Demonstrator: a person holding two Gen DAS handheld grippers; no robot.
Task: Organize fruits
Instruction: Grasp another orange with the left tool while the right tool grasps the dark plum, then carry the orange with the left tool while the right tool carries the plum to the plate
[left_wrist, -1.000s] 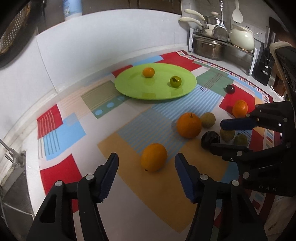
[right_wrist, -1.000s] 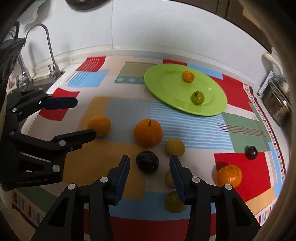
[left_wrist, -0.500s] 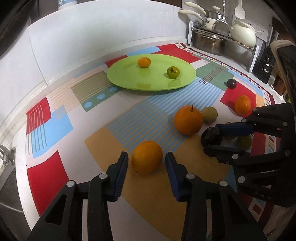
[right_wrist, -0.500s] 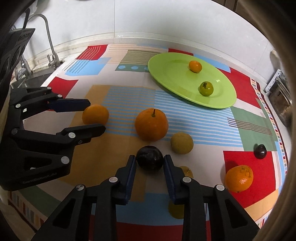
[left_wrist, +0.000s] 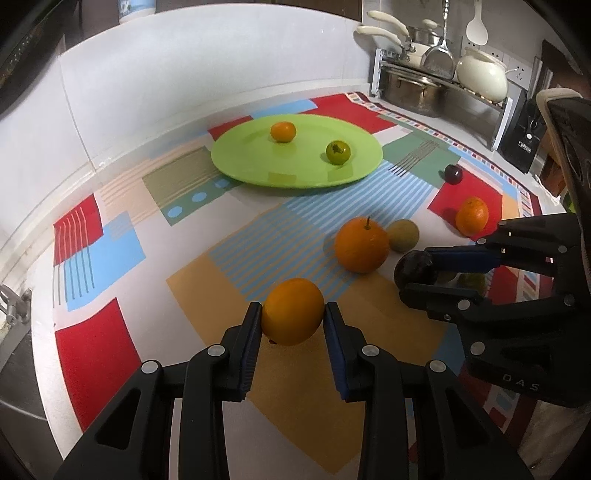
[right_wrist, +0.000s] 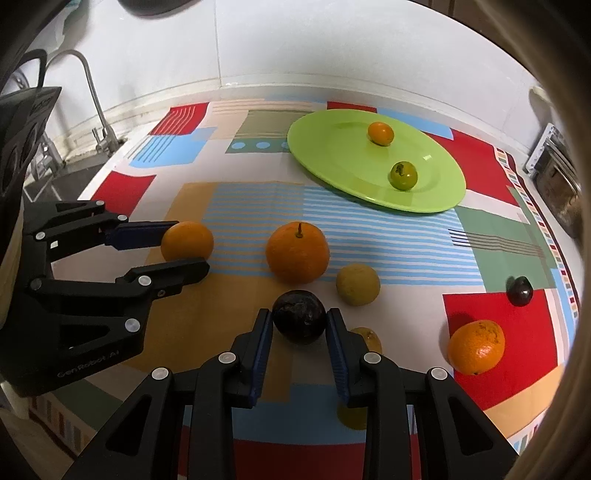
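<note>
Now both tools (left_wrist: 293, 321) (right_wrist: 299, 325) newly fruit-clamped.

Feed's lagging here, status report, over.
Left gripper shut on orange. Right gripper shut on dark fruit. Green plate holds two fruits; stemmed orange sits between.

left gripper (left_wrist: 293, 319) clamping orange (left_wrist: 293, 311), green plate (left_wrist: 240, 162) beyond
</note>
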